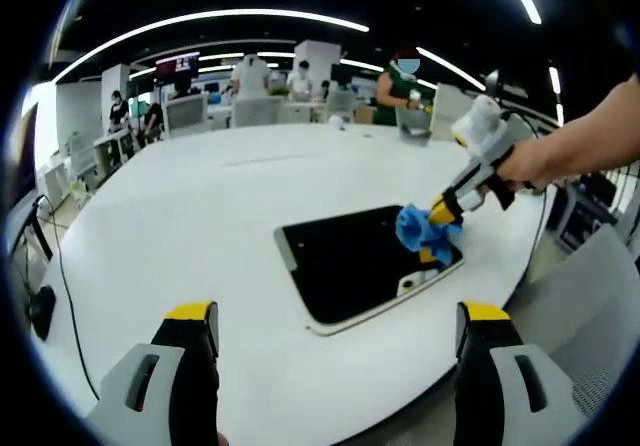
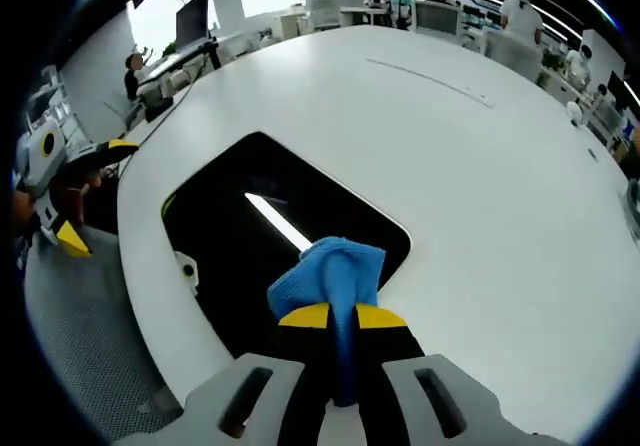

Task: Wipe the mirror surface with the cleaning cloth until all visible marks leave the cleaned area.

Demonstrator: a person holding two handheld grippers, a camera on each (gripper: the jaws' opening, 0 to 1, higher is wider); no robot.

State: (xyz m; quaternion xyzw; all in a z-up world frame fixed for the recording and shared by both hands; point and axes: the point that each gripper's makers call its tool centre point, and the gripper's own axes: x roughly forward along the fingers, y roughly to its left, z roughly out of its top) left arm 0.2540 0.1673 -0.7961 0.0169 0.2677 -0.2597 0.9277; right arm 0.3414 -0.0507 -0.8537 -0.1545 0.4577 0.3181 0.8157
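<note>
In the left gripper view, the left gripper [image 1: 338, 328] is rising from the bottom of the frame with its 2 yellow-tipped jaws standing wide apart and nothing between them. Beyond them, the mirror [image 1: 350, 261] is lying flat on the white table [image 1: 200, 226], in the centre and slightly right of the frame, its dark glass framed by a pale rounded border. At the mirror's right-hand corner, the right gripper [image 1: 443, 214] is reaching in from the right of the frame, held by a person's hand [image 1: 525, 166], and its jaws are clamped on the blue cleaning cloth [image 1: 420, 231], which is pressing on the glass near that corner. A black cable [image 1: 60, 286] is trailing over the table's left edge. Along the top of the frame, people are standing among desks and monitors in the background.

In the right gripper view, the right gripper [image 2: 342, 318] is coming up from the bottom centre, its jaws closed together on the cleaning cloth [image 2: 330, 271], which is bunching up just above the yellow tips and resting on the mirror [image 2: 240, 216]. The glass is reflecting 1 bright ceiling strip. The white table [image 2: 450, 166] is spreading across the upper right. At the left edge of the frame, the left gripper [image 2: 85, 191] is showing its yellow tips, off the table's edge.
</note>
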